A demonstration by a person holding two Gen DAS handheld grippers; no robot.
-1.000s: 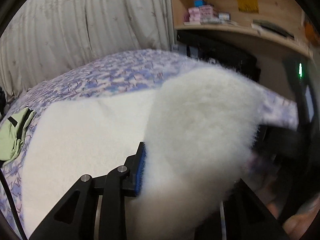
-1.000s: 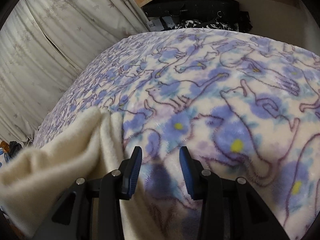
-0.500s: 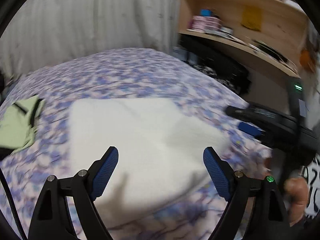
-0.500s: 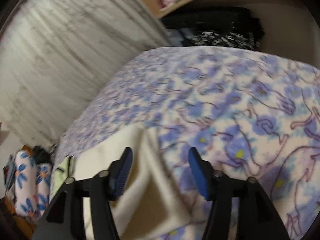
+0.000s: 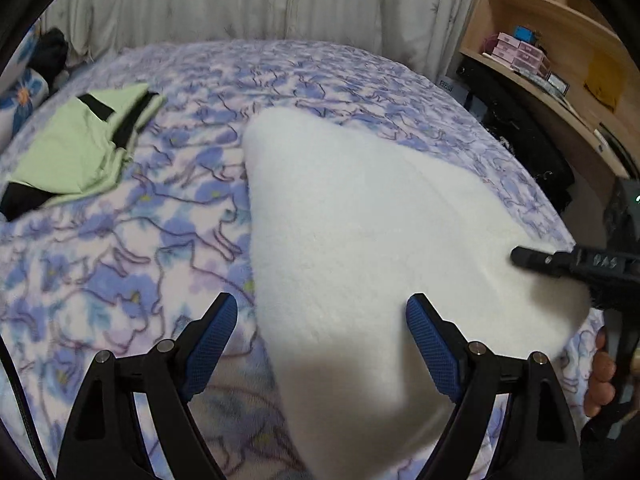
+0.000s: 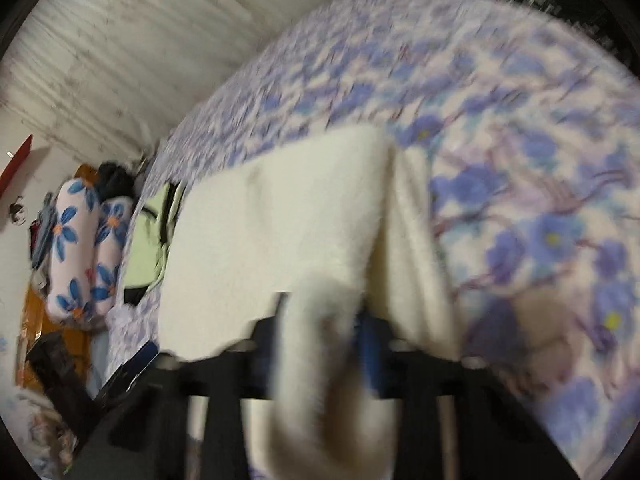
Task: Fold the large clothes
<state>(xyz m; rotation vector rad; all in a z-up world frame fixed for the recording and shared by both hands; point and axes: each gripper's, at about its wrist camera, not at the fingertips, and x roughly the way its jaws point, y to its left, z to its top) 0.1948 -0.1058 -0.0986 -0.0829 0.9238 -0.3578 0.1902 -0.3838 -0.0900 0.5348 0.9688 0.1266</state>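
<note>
A folded white fleece garment [image 5: 360,220] lies on the bed's blue-flowered blanket [image 5: 140,240]. My left gripper [image 5: 322,304] hovers over the garment's near corner. Its jaws stand wide and are closing slightly, and the fleece lies beneath them with neither pad on it. My right gripper [image 5: 532,260] reaches in from the right onto the garment's right edge, with a person's hand behind it. In the blurred right wrist view, the right gripper [image 6: 320,312] has its jaws closing on a raised fold of the white fleece garment [image 6: 280,220], which fills the gap between them.
A folded light green garment [image 5: 80,144] with black trim lies at the bed's far left. Wooden shelves [image 5: 560,40] with boxes stand at the right, with dark bags below. Pale curtains [image 5: 240,0] hang behind the bed. Flower-print pillows [image 6: 80,240] sit beyond the green garment.
The left gripper let go of the fleece, opened wide and swung to the garment's near corner. The right gripper, which was over bare blanket, moved onto the fleece and closed on a fold.
</note>
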